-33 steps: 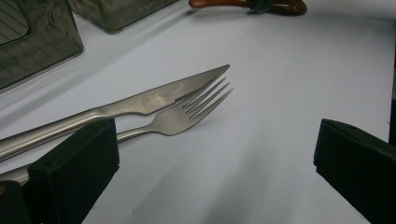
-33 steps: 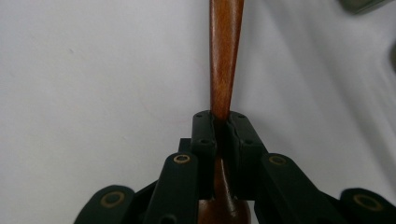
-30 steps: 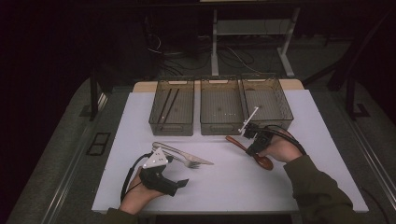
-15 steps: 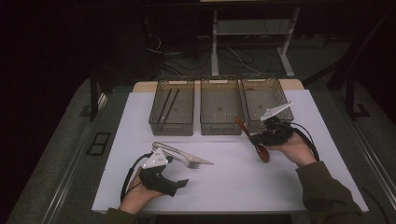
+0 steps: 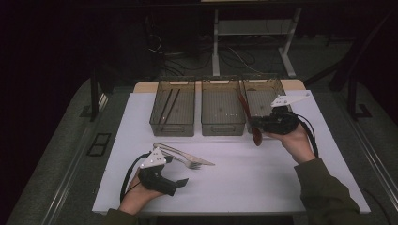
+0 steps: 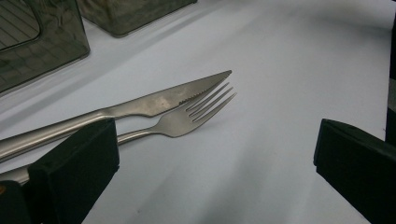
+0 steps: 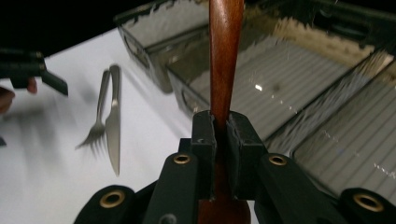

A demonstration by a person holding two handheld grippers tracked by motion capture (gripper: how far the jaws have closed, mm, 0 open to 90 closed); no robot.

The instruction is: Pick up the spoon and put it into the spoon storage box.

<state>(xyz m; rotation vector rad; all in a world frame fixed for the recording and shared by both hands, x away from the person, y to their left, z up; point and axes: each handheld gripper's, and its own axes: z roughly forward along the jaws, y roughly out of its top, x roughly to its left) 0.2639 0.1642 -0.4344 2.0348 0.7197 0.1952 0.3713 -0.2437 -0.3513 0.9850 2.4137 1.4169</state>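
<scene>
**Wooden spoon clamped in the right gripper at the bins**

The right gripper (image 7: 221,140) holds a wooden spoon (image 7: 225,60) by its handle: the two black jaws press on either side of the handle, low down near where it widens toward the bowl. In the right gripper view the handle rises straight up from between the jaws, and the rounded top of the bowl shows just below them at the bottom edge. In the high view the right gripper (image 5: 257,124) is lifted at the front of the right bin (image 5: 277,86), with the spoon (image 5: 247,117) slanting across that bin's front left corner, the bowl hanging low toward the white table (image 5: 281,187) and the handle tip up over the bin.

The spoon is dark reddish-brown wood, smooth and slightly glossy, with a slim handle that flares gently toward its end and a small oval bowl.

The left gripper (image 6: 215,158) rests on the table with its jaws wide apart and nothing between them. A steel knife (image 6: 154,101) and a fork (image 6: 187,116) lie side by side on the table just beyond its left jaw, tips together.
</scene>
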